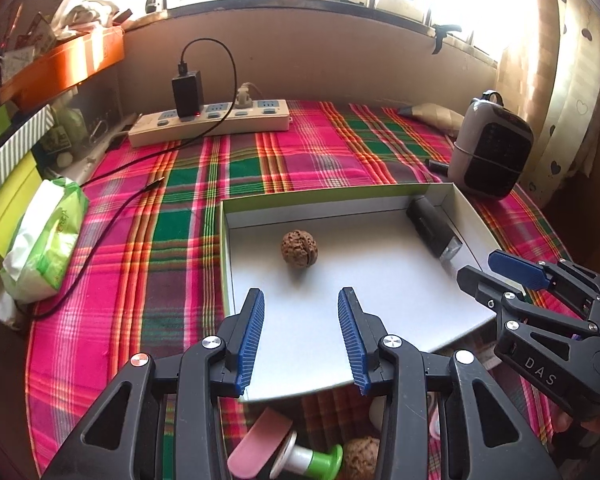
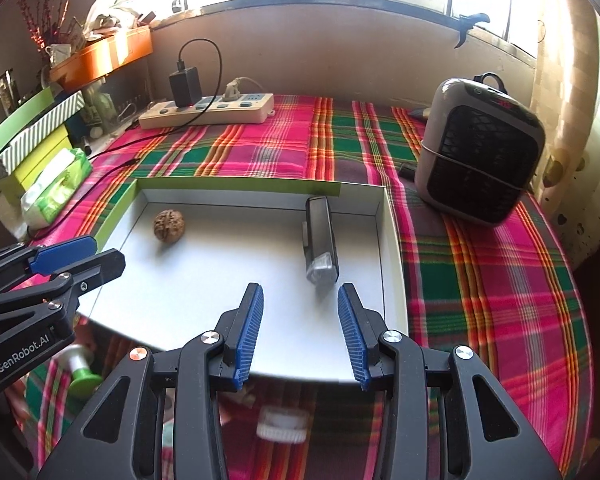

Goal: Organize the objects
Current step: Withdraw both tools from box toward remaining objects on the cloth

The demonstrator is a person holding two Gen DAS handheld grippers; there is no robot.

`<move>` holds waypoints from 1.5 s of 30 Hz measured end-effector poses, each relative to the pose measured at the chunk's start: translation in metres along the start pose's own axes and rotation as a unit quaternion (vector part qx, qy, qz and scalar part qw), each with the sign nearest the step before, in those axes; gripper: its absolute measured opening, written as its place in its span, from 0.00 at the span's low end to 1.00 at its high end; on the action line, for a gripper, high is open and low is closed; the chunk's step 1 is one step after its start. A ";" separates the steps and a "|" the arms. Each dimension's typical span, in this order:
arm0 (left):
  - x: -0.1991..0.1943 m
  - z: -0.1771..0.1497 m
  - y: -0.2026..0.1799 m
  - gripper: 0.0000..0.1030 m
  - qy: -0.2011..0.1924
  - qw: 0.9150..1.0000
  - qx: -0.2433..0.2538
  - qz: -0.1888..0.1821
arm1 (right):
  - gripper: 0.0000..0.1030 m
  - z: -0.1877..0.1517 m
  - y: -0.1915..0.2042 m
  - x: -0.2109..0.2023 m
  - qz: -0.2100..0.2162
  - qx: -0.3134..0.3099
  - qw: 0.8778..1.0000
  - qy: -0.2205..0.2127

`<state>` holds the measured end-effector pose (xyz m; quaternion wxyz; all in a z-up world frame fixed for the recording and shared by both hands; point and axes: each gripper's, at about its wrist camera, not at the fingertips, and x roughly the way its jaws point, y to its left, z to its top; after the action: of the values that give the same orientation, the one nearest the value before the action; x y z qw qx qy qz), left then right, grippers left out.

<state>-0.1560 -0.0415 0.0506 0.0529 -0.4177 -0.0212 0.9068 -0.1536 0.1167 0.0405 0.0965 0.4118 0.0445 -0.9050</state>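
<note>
Both the left gripper (image 1: 301,336) and right gripper (image 2: 300,332) gape empty over the tray (image 2: 204,280), where the black device (image 2: 320,240) lies lengthwise, grey end toward the cameras.

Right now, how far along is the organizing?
Done: a walnut and a black device lie in the white tray. In hand: nothing; left claw and right claw are open. Left: second walnut, pink item and green-white spool sit outside the tray.
</note>
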 end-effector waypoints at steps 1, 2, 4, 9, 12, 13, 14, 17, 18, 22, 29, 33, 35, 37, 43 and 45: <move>-0.003 -0.003 0.000 0.36 -0.002 1.000 -0.001 -0.001 | 0.39 -0.002 0.000 -0.003 0.001 0.000 1.000 -0.002; -0.007 -0.005 0.001 0.36 -0.003 1.000 -0.001 -0.002 | 0.39 -0.005 0.000 -0.007 0.002 0.002 1.000 -0.005; -0.012 -0.012 0.003 0.36 -0.005 1.000 -0.002 -0.001 | 0.39 -0.009 0.000 -0.011 0.003 0.004 1.000 -0.007; -0.025 -0.025 0.008 0.36 -0.010 1.000 -0.004 0.000 | 0.39 -0.025 0.001 -0.023 0.013 0.007 1.000 -0.009; -0.033 -0.035 0.011 0.36 -0.014 1.000 -0.006 -0.004 | 0.39 -0.035 0.003 -0.030 0.020 0.008 1.000 -0.012; -0.034 -0.037 0.012 0.36 -0.015 1.000 -0.009 -0.005 | 0.39 -0.038 0.004 -0.031 0.021 0.008 1.000 -0.011; -0.036 -0.040 0.013 0.36 -0.015 1.000 -0.012 -0.003 | 0.39 -0.040 0.004 -0.033 0.023 0.008 1.000 -0.011; -0.040 -0.048 0.016 0.36 -0.014 1.000 -0.013 -0.005 | 0.39 -0.047 0.005 -0.038 0.028 0.009 0.999 -0.013; -0.041 -0.050 0.016 0.36 -0.014 1.000 -0.011 -0.008 | 0.39 -0.049 0.005 -0.040 0.029 0.010 0.999 -0.014; -0.051 -0.059 0.020 0.38 -0.027 0.999 -0.009 -0.014 | 0.39 -0.059 0.002 -0.049 0.038 0.019 0.999 -0.025; -0.056 -0.076 0.026 0.43 -0.031 0.999 -0.021 -0.040 | 0.39 -0.072 0.007 -0.053 0.053 0.014 0.998 -0.023; -0.058 -0.081 0.026 0.44 -0.031 0.998 -0.022 -0.048 | 0.45 -0.078 0.007 -0.058 0.055 0.013 0.998 -0.028; -0.058 -0.083 0.024 0.44 -0.031 0.998 -0.017 -0.049 | 0.48 -0.080 0.007 -0.059 0.056 0.016 0.998 -0.029; -0.057 -0.085 0.023 0.45 -0.031 0.998 -0.013 -0.052 | 0.48 -0.082 0.007 -0.060 0.057 0.016 0.998 -0.027; -0.054 -0.091 0.019 0.45 -0.022 0.998 -0.007 -0.058 | 0.48 -0.088 0.013 -0.059 0.058 0.008 0.998 -0.021; -0.053 -0.093 0.020 0.45 -0.020 0.998 -0.008 -0.060 | 0.48 -0.090 0.015 -0.058 0.057 0.005 0.998 -0.017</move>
<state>-0.0528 -0.0676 0.0285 0.1032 -0.3981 -0.0547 0.9099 -0.0471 0.1249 0.0248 0.1466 0.3988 0.0150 -0.9051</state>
